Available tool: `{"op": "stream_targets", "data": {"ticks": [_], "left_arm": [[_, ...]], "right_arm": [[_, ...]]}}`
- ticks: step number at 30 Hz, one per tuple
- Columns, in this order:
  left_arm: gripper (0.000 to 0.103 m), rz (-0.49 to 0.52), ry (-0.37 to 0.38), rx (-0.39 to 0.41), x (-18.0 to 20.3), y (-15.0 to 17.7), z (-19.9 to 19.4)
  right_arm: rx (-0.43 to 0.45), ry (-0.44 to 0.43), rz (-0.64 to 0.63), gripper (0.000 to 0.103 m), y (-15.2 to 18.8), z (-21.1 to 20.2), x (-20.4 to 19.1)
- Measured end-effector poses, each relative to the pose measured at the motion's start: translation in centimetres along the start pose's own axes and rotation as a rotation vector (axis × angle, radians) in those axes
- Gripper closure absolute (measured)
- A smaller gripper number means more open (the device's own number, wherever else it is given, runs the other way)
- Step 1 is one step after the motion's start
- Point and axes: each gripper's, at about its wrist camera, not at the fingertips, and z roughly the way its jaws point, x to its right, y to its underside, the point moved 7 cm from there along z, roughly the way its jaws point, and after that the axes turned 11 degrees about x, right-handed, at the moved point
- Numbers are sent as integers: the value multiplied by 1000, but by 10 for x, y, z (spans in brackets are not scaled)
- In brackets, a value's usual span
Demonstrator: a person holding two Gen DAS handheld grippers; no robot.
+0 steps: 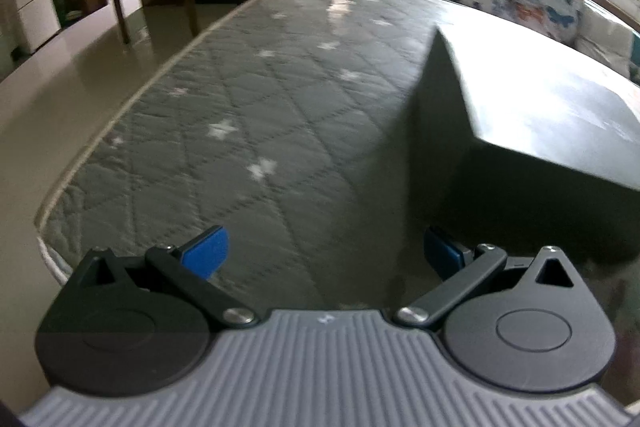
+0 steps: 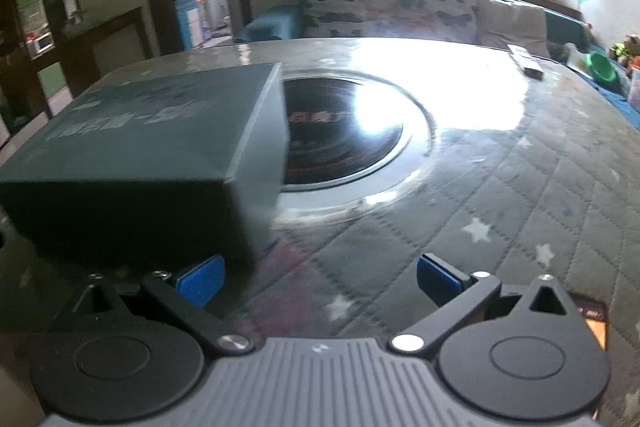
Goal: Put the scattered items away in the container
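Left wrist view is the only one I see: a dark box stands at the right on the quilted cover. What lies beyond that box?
Observer: Just beyond the dark box there is a round black plate with a metal ring around it.
Operator: Does the right gripper hold something?
Observer: No. The right gripper is open, with nothing between its fingers.
Operator: Do you see any loose item?
Observer: A small flat item lies far off at the right. It is too blurred to name.
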Motion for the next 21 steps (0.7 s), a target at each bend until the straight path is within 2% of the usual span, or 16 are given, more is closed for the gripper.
{"op": "stream_targets", "data": {"ticks": [8,16,21], "left_arm": [[0,-76,-94,13,-44,-18,33],[0,-148,-156,66,-74,-40,66],[0,-184,-188,65,-88,-44,84]], "right_arm": [[24,97,52,0,-14,32,38],[88,223,129,0,-42,69,84],[114,288,161,0,-57,96,108]]}}
